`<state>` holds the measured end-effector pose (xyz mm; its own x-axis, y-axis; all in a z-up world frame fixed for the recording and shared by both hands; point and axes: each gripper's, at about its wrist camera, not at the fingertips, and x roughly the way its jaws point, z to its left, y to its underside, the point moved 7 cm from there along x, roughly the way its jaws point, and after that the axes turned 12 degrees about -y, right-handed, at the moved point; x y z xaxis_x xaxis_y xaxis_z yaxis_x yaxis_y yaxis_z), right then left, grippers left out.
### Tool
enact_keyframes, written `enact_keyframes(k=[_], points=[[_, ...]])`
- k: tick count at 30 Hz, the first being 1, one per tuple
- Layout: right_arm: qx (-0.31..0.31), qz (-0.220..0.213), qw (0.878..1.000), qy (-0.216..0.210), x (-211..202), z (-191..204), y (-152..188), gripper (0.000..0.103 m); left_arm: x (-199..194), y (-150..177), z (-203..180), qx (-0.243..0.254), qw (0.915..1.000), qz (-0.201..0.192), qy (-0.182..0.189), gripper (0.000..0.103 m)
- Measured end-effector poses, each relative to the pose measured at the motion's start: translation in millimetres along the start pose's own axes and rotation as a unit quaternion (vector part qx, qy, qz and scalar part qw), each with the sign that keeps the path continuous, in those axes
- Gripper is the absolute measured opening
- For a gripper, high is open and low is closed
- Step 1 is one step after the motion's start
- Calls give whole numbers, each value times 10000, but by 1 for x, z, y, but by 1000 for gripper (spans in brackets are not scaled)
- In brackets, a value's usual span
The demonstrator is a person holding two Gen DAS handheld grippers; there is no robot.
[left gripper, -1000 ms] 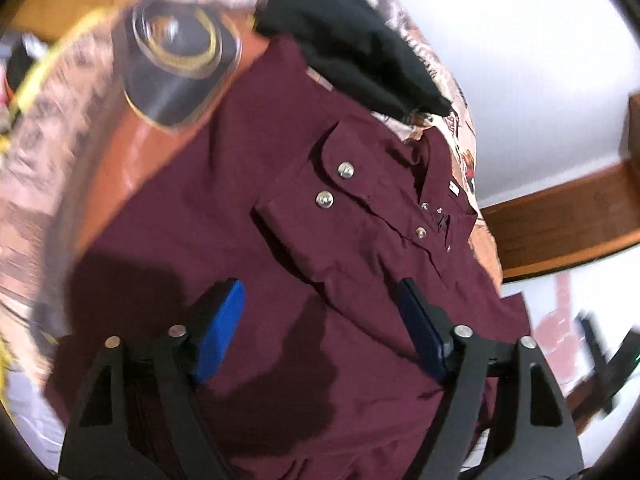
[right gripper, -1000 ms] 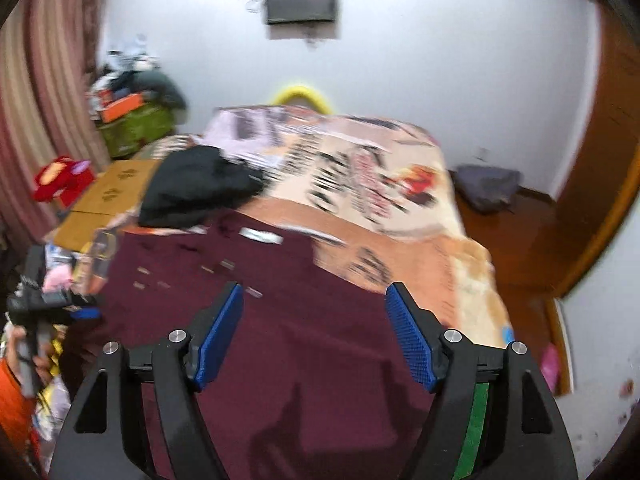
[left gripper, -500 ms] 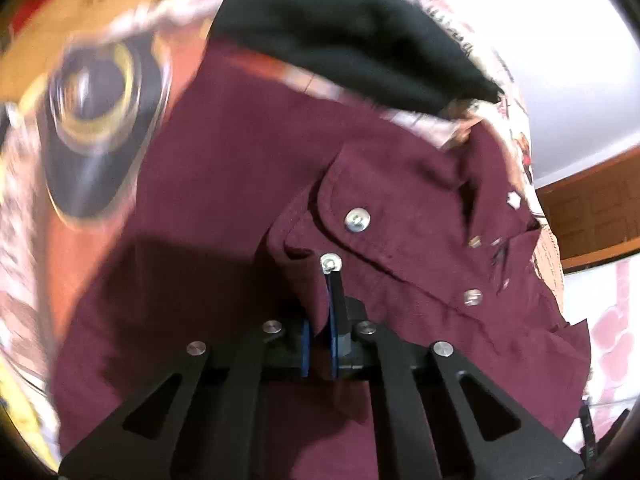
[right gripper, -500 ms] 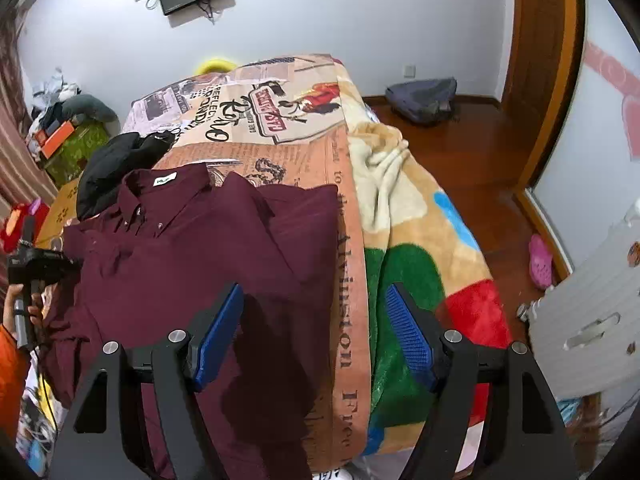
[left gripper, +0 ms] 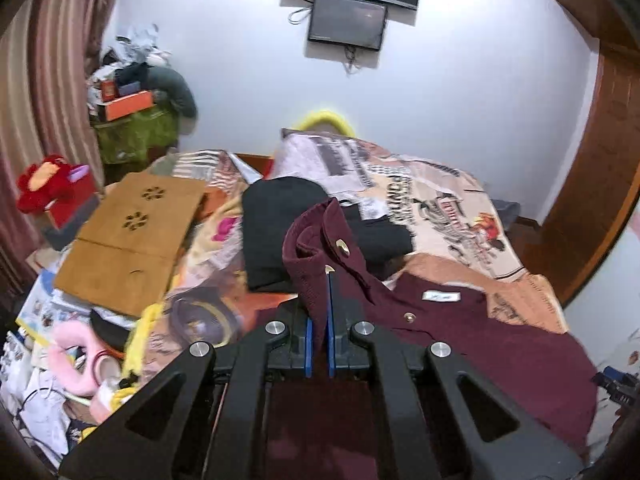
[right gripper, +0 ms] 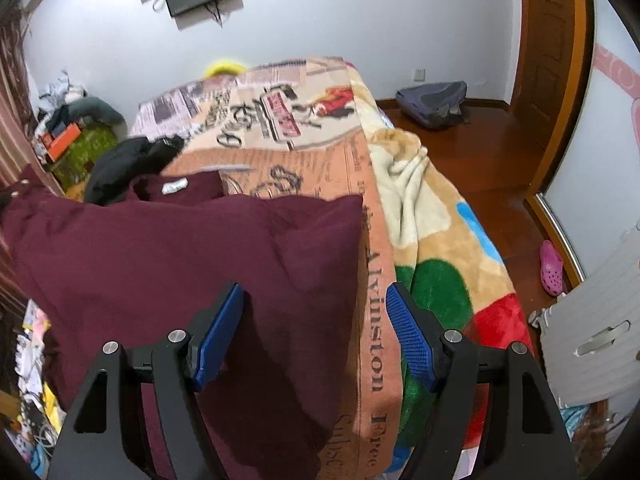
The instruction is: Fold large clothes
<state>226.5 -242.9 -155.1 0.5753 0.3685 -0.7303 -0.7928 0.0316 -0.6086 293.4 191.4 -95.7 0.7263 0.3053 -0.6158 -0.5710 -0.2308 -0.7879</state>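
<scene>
So: bed (right gripper: 404, 184) fills mid-scene, covered by a newspaper-print blanket (right gripper: 280, 108) with a colourful fleece part hanging off its right side. Maroon shirt (right gripper: 180, 248) lies spread on the near half of the bed, collar end toward the far side, white neck label (right gripper: 175, 187) facing up; its right edge runs just beside the printed text strip of the blanket. In the left wrist view the same maroon shirt (left gripper: 480, 344) stretches right and near, and one cuff (left gripper: 320, 240) with brass snaps is lifted upright off the bed. Black garment (left gripper: 276, 232) sits bunched on the bed just behind that cuff, touching the shirt's far edge. Wooden board (left gripper: 132, 236) lies tilted on clutter left of the bed; red plush toy (left gripper: 44, 184) further left by the striped curtain. Wall screen (left gripper: 346, 22) hangs on the far wall, yellow ring (left gripper: 326, 120) behind the bed head. Backpack (right gripper: 434, 102) on the floor far right, pink clog (right gripper: 551, 268) on the floor at right.

Left gripper (left gripper: 318, 344): jaws clenched on the raised cuff fabric, blue pads pinching it. Right gripper (right gripper: 314, 332): jaws released, spread wide, hovering above the shirt's near right area, not touching cloth as far as visible.
</scene>
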Motion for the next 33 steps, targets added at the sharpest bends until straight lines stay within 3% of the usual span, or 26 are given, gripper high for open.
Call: enact_keyframes(k=[2,6,10,15,18,19,20,24,30,33], points=[[61,68,10000,-32,6,-1,5,81,10,18,16,20,9998,117,-173,4],[175,288,9993,-161,15,3,16,81,46,69,40,271,9959,584,-630,4],[64,325,9994,-111,14,9,21,82,86,131,46,751,9842,1305,-934,7],[-115,561,9983,118,28,2,36,89,111,188,49,1077,9708,1875,-1037,20],[-3,629,9980,79,31,-3,43,93,111,201,59,1217,9654,1859,-1367,53],[40,653,9978,39,31,-4,44,93,109,202,62,1250,9642,1821,-1465,68],[82,674,9977,3,30,-4,44,93,107,201,65,1270,9635,1805,-1513,76],[44,694,9976,-11,23,-3,36,93,101,196,79,1221,9668,1995,-1032,77],[184,448,9983,-323,17,-3,14,93,103,164,91,989,9746,1935,-545,80],[479,424,9964,-553,23,-7,4,93,122,166,82,864,9681,2354,9,84]])
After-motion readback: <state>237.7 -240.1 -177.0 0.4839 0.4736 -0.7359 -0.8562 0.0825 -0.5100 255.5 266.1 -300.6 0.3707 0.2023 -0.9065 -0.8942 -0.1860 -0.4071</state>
